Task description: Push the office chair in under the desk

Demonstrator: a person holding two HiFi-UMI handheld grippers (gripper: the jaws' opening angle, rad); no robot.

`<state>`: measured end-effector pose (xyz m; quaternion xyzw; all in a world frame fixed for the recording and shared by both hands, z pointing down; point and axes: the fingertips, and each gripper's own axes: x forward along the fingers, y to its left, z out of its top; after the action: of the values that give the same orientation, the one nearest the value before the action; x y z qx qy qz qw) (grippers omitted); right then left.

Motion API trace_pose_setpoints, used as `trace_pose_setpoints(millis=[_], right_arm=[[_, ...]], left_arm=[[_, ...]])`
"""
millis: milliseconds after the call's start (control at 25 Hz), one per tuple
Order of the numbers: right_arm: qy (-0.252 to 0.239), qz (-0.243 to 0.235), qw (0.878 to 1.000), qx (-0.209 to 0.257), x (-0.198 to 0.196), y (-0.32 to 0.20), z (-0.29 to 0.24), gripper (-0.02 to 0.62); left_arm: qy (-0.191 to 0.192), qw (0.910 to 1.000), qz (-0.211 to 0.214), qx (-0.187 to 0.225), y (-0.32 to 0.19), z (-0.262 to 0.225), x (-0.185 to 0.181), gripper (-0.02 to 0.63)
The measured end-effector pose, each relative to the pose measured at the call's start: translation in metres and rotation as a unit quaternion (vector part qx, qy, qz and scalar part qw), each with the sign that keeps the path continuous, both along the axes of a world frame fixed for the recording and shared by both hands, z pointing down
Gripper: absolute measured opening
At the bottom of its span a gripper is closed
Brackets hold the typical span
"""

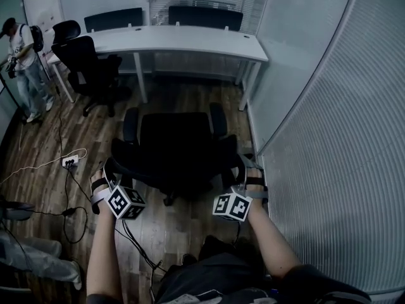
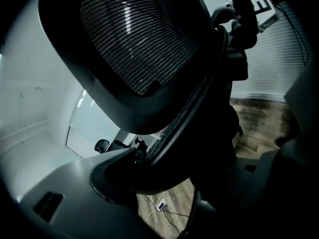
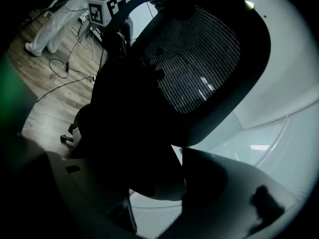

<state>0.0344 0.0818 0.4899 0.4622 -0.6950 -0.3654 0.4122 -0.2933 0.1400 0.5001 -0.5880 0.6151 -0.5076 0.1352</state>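
Observation:
A black office chair (image 1: 174,144) stands on the wood floor, facing the white desk (image 1: 190,40) and a short way back from it. My left gripper (image 1: 109,173) holds the left edge of its backrest, and my right gripper (image 1: 243,173) holds the right edge. In the left gripper view the mesh backrest (image 2: 139,34) fills the top, and the left gripper (image 2: 169,173) has its jaws closed round the frame's rim. In the right gripper view the mesh backrest (image 3: 199,54) shows the same way, with the right gripper (image 3: 149,183) clamped on its rim.
A second black chair (image 1: 88,65) stands at the desk's left end, with a person (image 1: 22,56) beyond it. Two more chairs (image 1: 205,16) sit behind the desk. A power strip (image 1: 69,162) and cables lie on the floor at left. A ribbed glass wall (image 1: 329,138) runs close along the right.

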Motion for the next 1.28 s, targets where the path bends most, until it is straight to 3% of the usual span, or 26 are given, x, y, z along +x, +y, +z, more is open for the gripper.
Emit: trace_pose_setpoints(millis=[520,640,1080,1280], right_arm=[[-0.017,-0.002,1.0,0.022,-0.028,-0.058,-0.001,0.27],[-0.018,0.005,1.0,0.022,-0.028,-0.086,-0.001,0.27],[-0.008,0.033,0.999,-0.003,0.004,-0.203,0.006,0.272],[-0.004,0.036,0.999,-0.009,0.018,-0.254,0.008,0.272]], left_arm=[[-0.005,0.9999,0.012,-0.005,-0.09,0.003,-0.03,0.311],[-0.002,0.9996,0.027,-0.012,-0.118,-0.002,-0.025,0.311],[-0.019,0.9976,0.052,0.041,-0.22,0.005,-0.001,0.299],[-0.02,0.9965,0.069,0.044,-0.262,0.007,0.015,0.291]])
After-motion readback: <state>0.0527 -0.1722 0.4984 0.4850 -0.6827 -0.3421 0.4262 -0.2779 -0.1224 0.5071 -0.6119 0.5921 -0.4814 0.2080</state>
